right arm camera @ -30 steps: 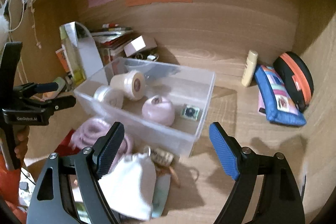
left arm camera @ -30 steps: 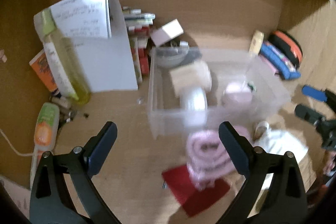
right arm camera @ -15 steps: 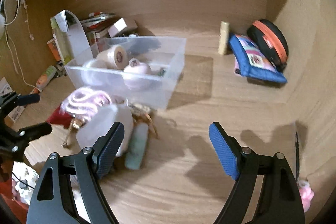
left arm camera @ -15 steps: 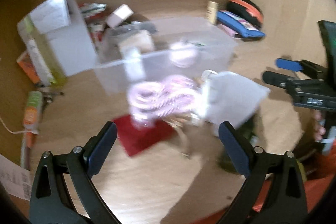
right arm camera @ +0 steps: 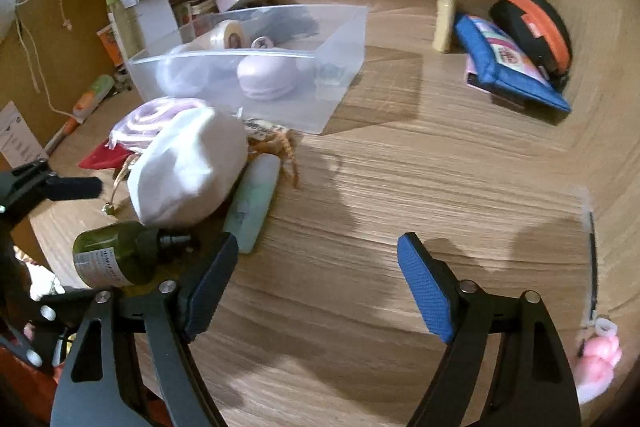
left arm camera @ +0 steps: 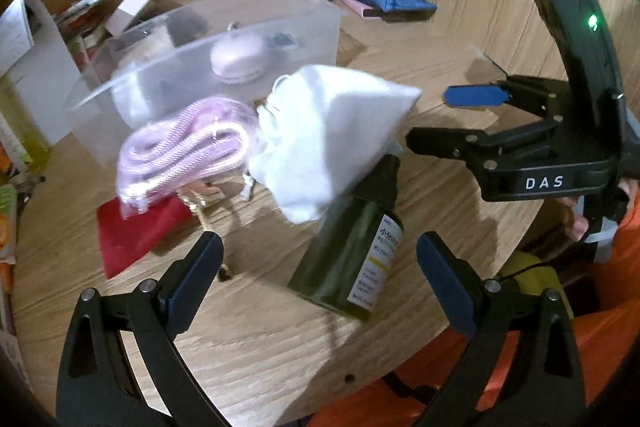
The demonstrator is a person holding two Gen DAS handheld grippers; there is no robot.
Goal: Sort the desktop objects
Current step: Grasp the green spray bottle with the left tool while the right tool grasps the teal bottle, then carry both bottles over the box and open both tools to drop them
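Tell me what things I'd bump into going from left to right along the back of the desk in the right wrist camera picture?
Clear plastic box → small cream bottle standing up → blue pencil pouch → black and orange round case.

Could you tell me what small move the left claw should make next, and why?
Probably ease the left claw forward and down around the dark green bottle. Its jaws stand open and empty, the bottle lies on its side just ahead of them near the desk edge, and the white pouch overlaps only its pump end, leaving the body free.
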